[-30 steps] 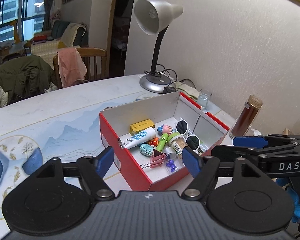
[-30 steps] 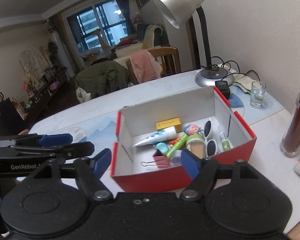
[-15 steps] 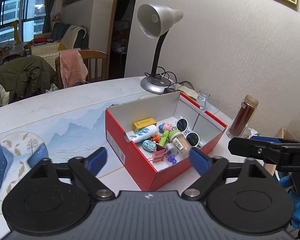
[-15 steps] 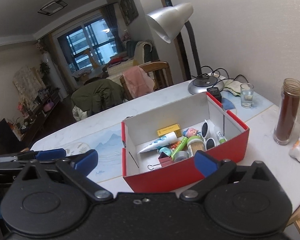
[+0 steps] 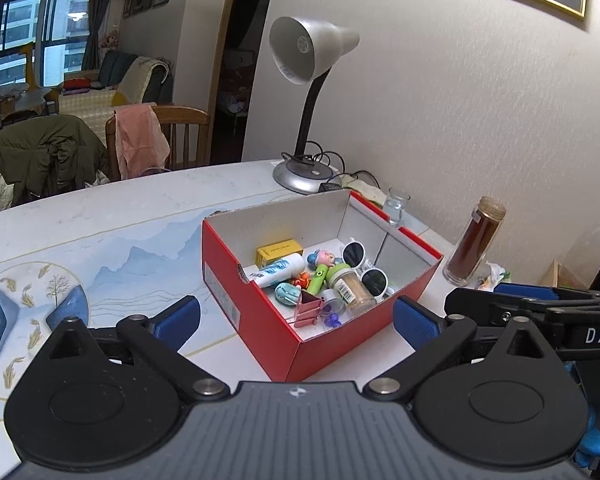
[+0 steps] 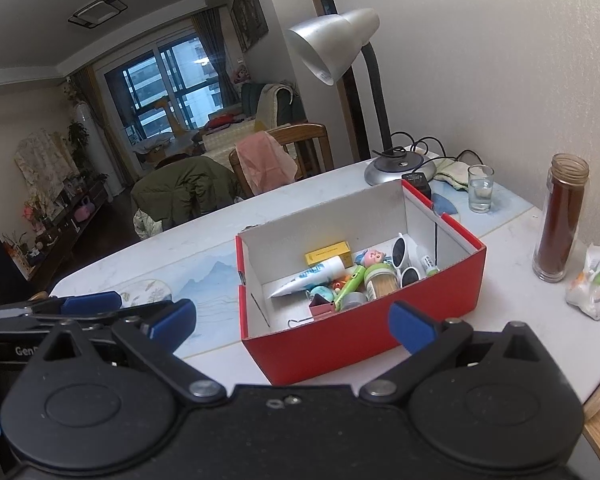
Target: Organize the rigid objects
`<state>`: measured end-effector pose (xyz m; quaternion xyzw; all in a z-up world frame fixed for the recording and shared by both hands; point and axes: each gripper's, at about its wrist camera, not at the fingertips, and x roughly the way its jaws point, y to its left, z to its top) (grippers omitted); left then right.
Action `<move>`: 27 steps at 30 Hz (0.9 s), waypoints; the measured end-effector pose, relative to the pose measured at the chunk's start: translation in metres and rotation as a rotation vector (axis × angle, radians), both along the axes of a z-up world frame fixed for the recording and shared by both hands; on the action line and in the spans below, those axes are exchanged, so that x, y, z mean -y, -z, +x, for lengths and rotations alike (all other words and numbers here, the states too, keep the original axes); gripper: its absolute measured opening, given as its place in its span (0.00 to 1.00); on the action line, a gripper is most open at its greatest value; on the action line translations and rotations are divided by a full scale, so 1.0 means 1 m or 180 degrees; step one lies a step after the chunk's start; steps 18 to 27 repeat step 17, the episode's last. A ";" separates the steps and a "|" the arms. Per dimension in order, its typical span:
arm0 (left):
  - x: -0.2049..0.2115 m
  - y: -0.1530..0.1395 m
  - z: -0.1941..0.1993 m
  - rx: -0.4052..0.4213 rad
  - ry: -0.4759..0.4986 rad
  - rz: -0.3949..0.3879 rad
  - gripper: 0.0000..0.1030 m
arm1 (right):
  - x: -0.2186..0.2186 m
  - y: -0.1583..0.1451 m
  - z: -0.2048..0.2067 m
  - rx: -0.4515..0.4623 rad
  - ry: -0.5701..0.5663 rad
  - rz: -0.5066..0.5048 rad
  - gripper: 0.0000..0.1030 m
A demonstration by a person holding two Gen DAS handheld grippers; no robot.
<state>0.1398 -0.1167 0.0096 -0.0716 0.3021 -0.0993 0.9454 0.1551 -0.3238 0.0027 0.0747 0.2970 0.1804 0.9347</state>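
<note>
A red open box (image 5: 236, 280) (image 6: 432, 320) stands on the table and holds several small things: a yellow carton (image 5: 279, 249), a white tube (image 5: 278, 270), a small doll (image 5: 322, 258), white sunglasses (image 5: 366, 266), a toothpick jar (image 5: 350, 286), a pink binder clip (image 5: 308, 310). My left gripper (image 5: 296, 320) is open and empty, raised in front of the box. My right gripper (image 6: 292, 320) is open and empty, also in front of the box. Each gripper shows at the edge of the other's view.
A desk lamp (image 5: 308, 56) stands behind the box with its base and cables. A small glass (image 6: 480, 188) and a tall brown jar (image 6: 560, 220) stand right of the box, near a crumpled wrapper (image 6: 592, 284). Chairs with clothes (image 5: 140, 140) stand beyond the table.
Both grippers have opened wider and pulled up and back from the box, which now looks smaller and farther away.
</note>
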 end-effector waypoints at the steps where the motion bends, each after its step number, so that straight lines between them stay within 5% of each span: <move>1: 0.000 0.000 -0.001 0.0008 -0.0010 0.0002 1.00 | 0.000 0.000 0.000 0.0006 0.0006 0.0009 1.00; 27: -0.003 0.001 -0.001 0.0008 -0.0121 0.0058 1.00 | -0.001 0.002 0.000 -0.0040 0.0035 0.0012 1.00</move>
